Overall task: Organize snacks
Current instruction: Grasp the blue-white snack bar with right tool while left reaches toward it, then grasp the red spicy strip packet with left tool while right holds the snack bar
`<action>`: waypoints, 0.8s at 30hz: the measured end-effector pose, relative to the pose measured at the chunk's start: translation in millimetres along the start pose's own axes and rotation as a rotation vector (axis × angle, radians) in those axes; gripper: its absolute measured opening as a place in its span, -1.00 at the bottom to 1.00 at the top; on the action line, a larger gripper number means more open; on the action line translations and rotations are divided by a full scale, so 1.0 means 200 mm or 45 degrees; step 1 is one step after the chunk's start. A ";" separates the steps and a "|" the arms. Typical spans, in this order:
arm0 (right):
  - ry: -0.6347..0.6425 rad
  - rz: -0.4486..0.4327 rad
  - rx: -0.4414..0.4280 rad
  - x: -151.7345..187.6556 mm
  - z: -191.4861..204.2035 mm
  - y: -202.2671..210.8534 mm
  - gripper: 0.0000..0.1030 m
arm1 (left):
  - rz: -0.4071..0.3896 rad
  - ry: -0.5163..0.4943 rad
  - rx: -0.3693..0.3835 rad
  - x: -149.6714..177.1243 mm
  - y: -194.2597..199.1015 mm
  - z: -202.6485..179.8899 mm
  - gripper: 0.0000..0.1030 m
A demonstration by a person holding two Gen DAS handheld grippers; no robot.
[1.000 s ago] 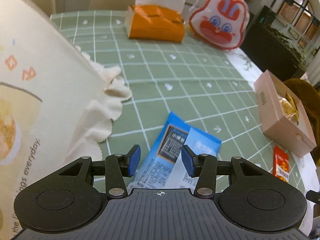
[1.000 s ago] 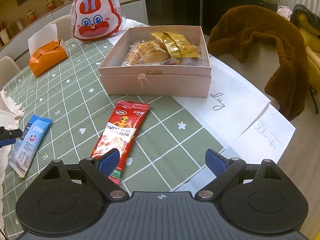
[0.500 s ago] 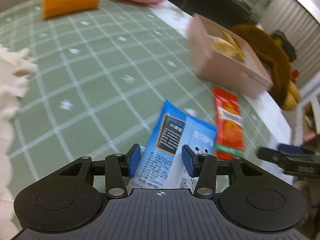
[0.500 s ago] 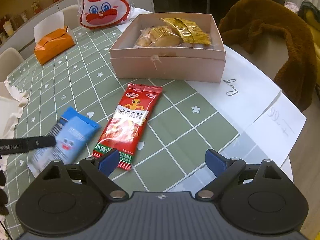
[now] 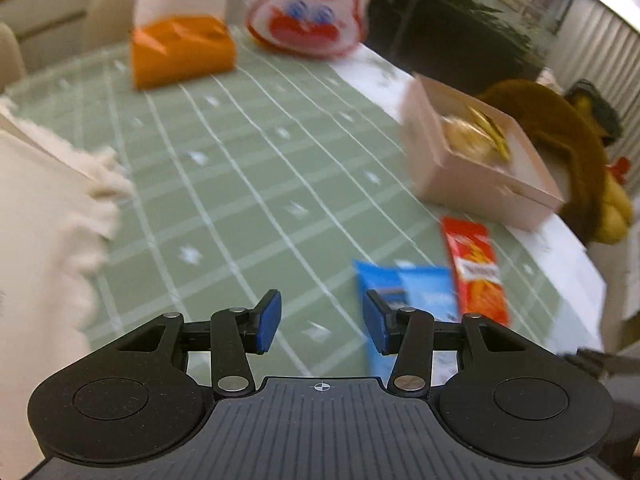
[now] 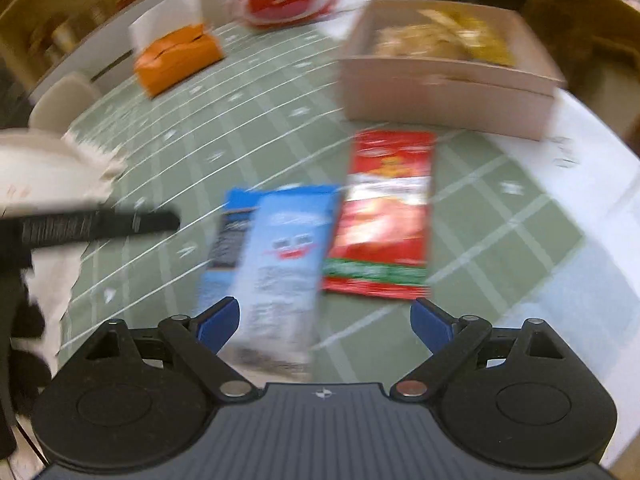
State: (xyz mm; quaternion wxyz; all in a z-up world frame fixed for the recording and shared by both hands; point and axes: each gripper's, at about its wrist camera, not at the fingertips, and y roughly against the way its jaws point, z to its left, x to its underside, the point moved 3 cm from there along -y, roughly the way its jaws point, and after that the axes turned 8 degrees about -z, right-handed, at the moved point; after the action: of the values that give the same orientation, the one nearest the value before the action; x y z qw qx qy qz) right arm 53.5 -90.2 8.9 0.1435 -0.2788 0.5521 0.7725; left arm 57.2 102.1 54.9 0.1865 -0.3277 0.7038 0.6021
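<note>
Flat blue foil snack packet (image 6: 276, 256) lies on the green grid-patterned tablecloth (image 6: 240, 128), its long edge touching or just overlapping the red foil snack packet (image 6: 386, 216) beside it; both rest in front of the open pink cardboard box (image 6: 444, 92), which already holds gold-wrapped and pale snacks. Right gripper (image 6: 325, 322), jaws spread wide and gripping nothing, hovers above the near end of the blue packet, which sits toward its left finger rather than centred. Left gripper (image 5: 322, 326), jaws moderately apart and empty, frames only bare cloth, the blue packet (image 5: 404, 300) showing past its right finger.

Likely risks: closing now could pinch only one edge of the slippery foil so that the packet slides or swings out, and, because the packets touch, the red one may be dragged along or caught with it. Both views are motion-blurred, so exact overlap cannot be judged.

The right wrist view alone shows the blue packet's full face and a dark bar, seemingly the left gripper, at frame left. The left wrist view alone shows the brown furry garment (image 5: 560, 136) behind the box. An orange tissue box (image 5: 182, 54) and a rabbit-faced bag (image 5: 310, 12) stand at the far edge
</note>
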 end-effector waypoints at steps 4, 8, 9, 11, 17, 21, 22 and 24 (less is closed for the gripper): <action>0.068 0.027 -0.045 -0.03 0.18 -0.11 0.81 | -0.020 0.021 -0.017 -0.02 0.03 0.03 -0.02; 0.196 0.024 0.072 -0.05 0.29 -0.21 0.87 | -0.021 -0.003 -0.019 0.00 0.04 0.01 -0.02; 0.217 0.018 0.089 -0.05 0.30 -0.21 0.87 | -0.020 0.001 -0.015 0.00 0.04 0.02 -0.02; 0.242 0.006 0.087 -0.03 0.31 -0.20 0.81 | -0.020 0.008 -0.009 0.00 0.03 0.02 -0.02; 0.237 -0.030 -0.014 0.02 0.24 -0.04 0.65 | -0.006 0.026 0.031 0.00 0.01 0.00 -0.02; 0.197 -0.105 0.036 0.03 0.12 0.14 0.65 | 0.035 0.001 0.165 0.00 -0.05 -0.12 -0.02; 0.176 -0.126 0.071 0.04 0.08 0.19 0.65 | 0.045 -0.015 0.197 0.00 -0.07 -0.16 -0.02; 0.138 -0.166 0.164 0.05 -0.02 0.25 0.65 | 0.055 -0.059 0.246 -0.01 -0.12 -0.26 -0.02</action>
State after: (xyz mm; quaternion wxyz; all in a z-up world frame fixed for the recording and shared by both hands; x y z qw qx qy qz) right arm 20.1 -112.4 42.0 0.1810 -0.3457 0.5882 0.7083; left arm 81.1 49.6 49.4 0.2204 -0.2791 0.7610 0.5425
